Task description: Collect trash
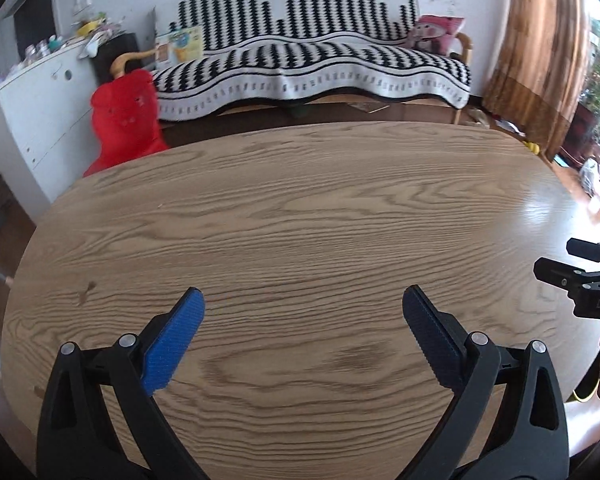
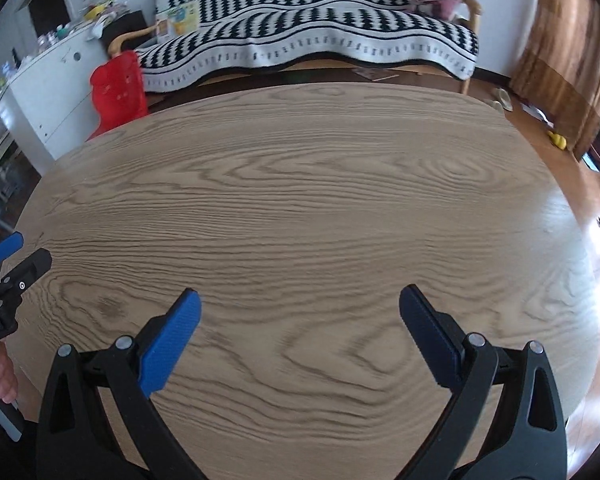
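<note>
Trash is nowhere in either view: the wooden surface (image 1: pixel 300 208) ahead of both grippers lies bare; left gripper (image 1: pixel 303 304) and right gripper (image 2: pixel 299 307) hover over its near edge, jaws wide, empty

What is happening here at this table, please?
A person holds two tongs over a wooden table. The left tongs and the right tongs are both open and hold nothing. No trash shows on the tabletop in either view. Behind the table stand a sofa with a black-and-white cover and a red chair.
</note>
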A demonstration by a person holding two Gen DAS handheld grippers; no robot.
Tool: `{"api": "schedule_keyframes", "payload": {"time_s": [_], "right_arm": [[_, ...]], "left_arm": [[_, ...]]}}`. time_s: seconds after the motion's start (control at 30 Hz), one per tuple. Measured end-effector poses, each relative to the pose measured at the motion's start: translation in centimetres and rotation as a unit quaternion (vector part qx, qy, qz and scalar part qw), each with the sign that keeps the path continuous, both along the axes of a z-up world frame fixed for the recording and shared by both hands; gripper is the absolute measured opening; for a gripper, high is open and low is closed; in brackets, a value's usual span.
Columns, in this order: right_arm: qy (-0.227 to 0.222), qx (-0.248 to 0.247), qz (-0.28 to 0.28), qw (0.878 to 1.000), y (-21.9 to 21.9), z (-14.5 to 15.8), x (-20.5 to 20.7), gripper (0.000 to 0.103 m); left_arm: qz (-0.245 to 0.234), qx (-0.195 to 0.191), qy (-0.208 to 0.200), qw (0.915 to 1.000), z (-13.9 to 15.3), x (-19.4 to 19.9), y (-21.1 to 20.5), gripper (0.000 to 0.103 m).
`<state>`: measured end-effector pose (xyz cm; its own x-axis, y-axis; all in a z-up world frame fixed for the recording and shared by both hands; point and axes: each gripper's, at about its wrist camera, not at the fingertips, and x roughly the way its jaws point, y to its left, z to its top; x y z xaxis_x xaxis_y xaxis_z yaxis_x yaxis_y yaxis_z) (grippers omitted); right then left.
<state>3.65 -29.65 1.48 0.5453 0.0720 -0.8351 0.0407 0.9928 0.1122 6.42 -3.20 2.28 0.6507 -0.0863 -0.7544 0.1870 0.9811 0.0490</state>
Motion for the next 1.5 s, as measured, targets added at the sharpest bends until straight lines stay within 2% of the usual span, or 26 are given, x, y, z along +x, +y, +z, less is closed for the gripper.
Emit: {"api": "schedule_keyframes", "payload": {"time_s": [0.3, 1.5], "right_arm": [[0.003, -0.009, 0.013, 1.0, 2.7, -0.7, 1.6, 0.096], [0.001, -0.012, 0.009, 1.0, 1.8, -0.6, 0.9, 0.096]], "left_arm": [[0.017, -0.006, 0.002, 0.9998, -0.6, 0.9, 2.4, 0.096], [0.023, -0.008, 0.004, 0.9997, -0.8, -0.3, 2.0, 0.096]]}}
